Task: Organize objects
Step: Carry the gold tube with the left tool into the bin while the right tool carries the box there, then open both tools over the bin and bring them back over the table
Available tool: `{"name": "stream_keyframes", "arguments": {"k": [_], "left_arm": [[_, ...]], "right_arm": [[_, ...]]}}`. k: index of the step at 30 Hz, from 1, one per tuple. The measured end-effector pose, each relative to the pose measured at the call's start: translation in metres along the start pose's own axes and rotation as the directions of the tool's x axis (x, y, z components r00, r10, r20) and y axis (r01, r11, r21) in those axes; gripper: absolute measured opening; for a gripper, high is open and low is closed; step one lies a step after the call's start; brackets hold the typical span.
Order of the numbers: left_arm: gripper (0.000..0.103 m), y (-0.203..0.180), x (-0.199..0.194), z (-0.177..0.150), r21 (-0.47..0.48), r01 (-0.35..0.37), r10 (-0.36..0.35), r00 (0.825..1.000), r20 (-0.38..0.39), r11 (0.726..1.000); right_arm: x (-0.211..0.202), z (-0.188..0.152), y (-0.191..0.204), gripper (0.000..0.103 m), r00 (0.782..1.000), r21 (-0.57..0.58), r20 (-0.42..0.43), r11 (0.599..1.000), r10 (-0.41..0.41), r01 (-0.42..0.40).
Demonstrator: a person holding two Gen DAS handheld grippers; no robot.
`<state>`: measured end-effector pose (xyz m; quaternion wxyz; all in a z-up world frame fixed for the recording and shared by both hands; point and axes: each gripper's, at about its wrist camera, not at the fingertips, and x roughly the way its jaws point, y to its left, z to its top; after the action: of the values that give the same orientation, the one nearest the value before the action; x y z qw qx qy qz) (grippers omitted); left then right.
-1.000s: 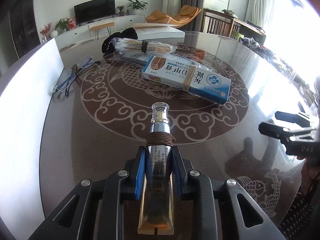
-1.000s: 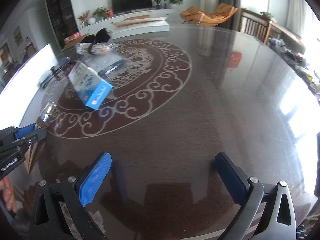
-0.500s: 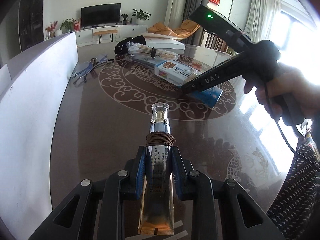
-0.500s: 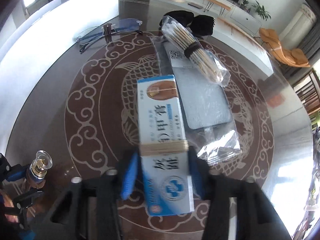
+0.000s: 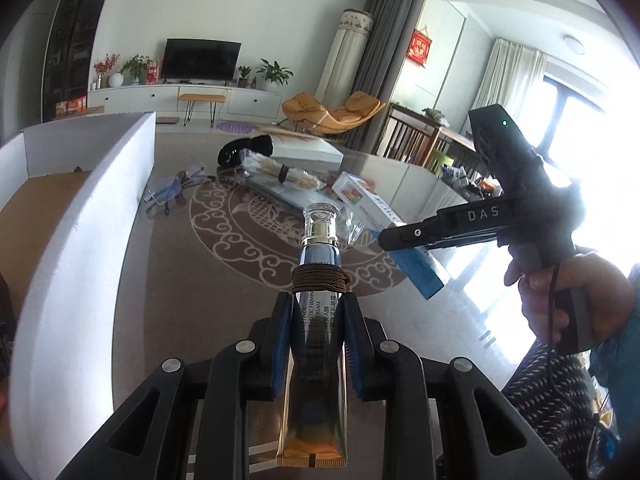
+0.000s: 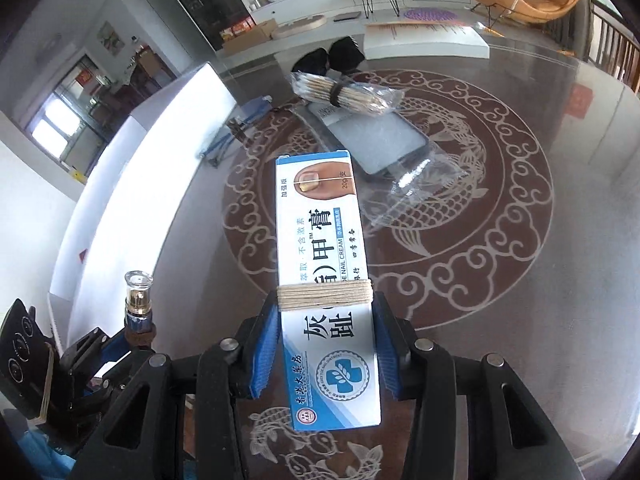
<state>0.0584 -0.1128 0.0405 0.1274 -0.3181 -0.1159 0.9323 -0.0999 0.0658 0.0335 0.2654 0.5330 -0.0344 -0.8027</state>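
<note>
A silver-and-gold cream tube (image 5: 318, 264) with a clear cap and a brown band sits clamped in my left gripper (image 5: 316, 312), held above the dark patterned table (image 5: 192, 280). My right gripper (image 6: 326, 320) is shut on a blue-and-white nail cream box (image 6: 320, 232) wrapped with twine, lifted off the table. In the left wrist view the right gripper (image 5: 404, 236) and the box (image 5: 418, 270) hang to the right, with a person's hand on the handle. In the right wrist view the tube (image 6: 138, 300) shows at lower left.
A big white open box (image 5: 100, 208) stands along the table's left side. Farther back lie glasses (image 5: 172, 192), a banded bundle of swabs (image 6: 340, 96), a grey packet in clear plastic (image 6: 372, 140), a black item (image 6: 328, 58) and a flat white box (image 6: 424, 42).
The right gripper went from wide open over bare table to shut on the nail cream box and lifted it. The left gripper rose with the tube and tilted up.
</note>
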Motion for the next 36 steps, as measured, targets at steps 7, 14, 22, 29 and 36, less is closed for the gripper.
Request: {"name": "stream_keyframes", "arguments": {"k": [7, 14, 22, 29, 36], "left_arm": [[0.025, 0.038, -0.102, 0.047, -0.083, -0.064, 0.079, 0.977, 0.2, 0.995], [0.025, 0.127, -0.153, 0.064, -0.192, -0.357, 0.388, 0.908, 0.159, 0.914], [0.037, 0.226, -0.119, 0.035, -0.33, -0.586, 0.556, 0.809, -0.191, 0.74], [0.095, 0.199, -0.104, 0.034, -0.354, -0.555, 0.557, 0.824, -0.105, 0.753], [0.095, 0.112, -0.075, 0.07, -0.204, -0.396, 0.407, 0.913, 0.017, 0.896]], "right_arm": [[-0.016, 0.017, 0.103, 0.044, 0.984, -0.101, 0.054, 0.981, 0.169, -0.163], [0.016, 0.032, 0.212, 0.044, 0.921, -0.113, -0.009, 0.914, 0.39, -0.389], [0.083, 0.021, 0.305, 0.065, 0.935, -0.228, -0.133, 0.908, 0.328, -0.351], [0.046, 0.015, 0.245, 0.092, 0.981, -0.317, 0.147, 0.946, 0.123, -0.07], [0.034, -0.025, 0.086, 0.101, 0.913, -0.152, 0.302, 0.931, -0.276, 0.332]]}}
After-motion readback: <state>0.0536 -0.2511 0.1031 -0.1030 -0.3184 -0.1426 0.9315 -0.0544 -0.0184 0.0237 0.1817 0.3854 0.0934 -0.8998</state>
